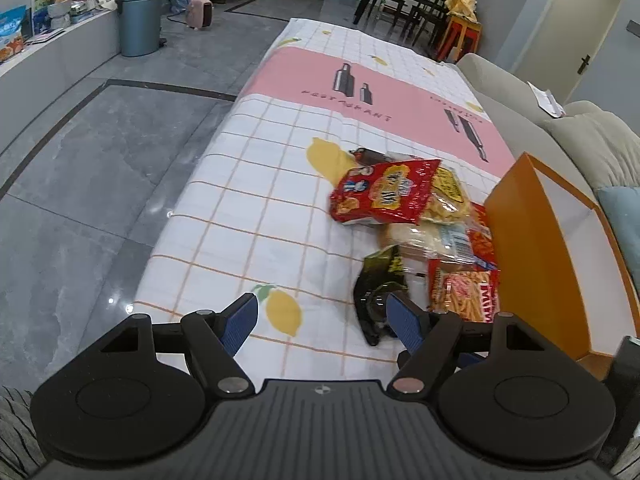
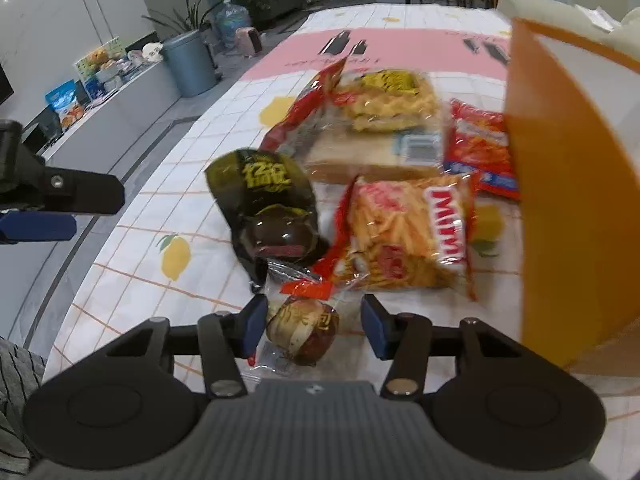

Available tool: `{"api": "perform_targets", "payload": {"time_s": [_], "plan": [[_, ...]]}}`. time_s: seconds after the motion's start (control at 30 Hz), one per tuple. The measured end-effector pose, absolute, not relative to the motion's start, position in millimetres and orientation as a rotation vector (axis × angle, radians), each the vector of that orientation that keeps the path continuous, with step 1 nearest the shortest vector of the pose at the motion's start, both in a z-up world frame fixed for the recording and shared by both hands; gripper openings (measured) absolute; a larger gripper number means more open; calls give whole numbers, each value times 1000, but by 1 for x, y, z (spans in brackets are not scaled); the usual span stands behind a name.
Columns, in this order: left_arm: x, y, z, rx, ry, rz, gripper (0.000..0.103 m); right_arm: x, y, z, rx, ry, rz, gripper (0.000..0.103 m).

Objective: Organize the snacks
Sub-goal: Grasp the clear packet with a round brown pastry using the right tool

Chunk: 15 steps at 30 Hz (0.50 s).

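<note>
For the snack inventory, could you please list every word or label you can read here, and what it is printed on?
"MIMI": fries snack bag, white letters on a red band, seen upside down.
"RESTAURANT": pink panel of the tablecloth, seen upside down.
Chinese characters on the red snack bag, black packet and round wrapped bun: too blurred to read.

surface: checked tablecloth | on it: snack packets, orange box

Both wrist cameras look steeply down, close, sharing the somewhat blurred snack pile.
</note>
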State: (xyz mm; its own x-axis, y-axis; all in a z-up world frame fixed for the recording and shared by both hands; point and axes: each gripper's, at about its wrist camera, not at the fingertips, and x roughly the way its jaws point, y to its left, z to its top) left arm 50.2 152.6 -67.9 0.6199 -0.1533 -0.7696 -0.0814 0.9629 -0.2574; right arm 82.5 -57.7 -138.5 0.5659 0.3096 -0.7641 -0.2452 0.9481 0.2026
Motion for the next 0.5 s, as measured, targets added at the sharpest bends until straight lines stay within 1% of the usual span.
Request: {"api": "perform_targets", "payload": {"time_s": [0.13, 0.23, 0.4, 0.5], "plan": [[55, 138, -70, -299, 908, -74, 86, 69, -58, -125, -18, 875, 341, 50], [61, 126, -72, -296, 919, -84, 86, 63, -60, -121, -47, 917, 345, 50], [80, 104, -87, -292, 972, -57, 86, 57, -73, -124, -28, 954, 347, 50], [88, 85, -97, -241, 994, -46, 86, 60, -77, -129, -12, 968, 332, 50]]}}
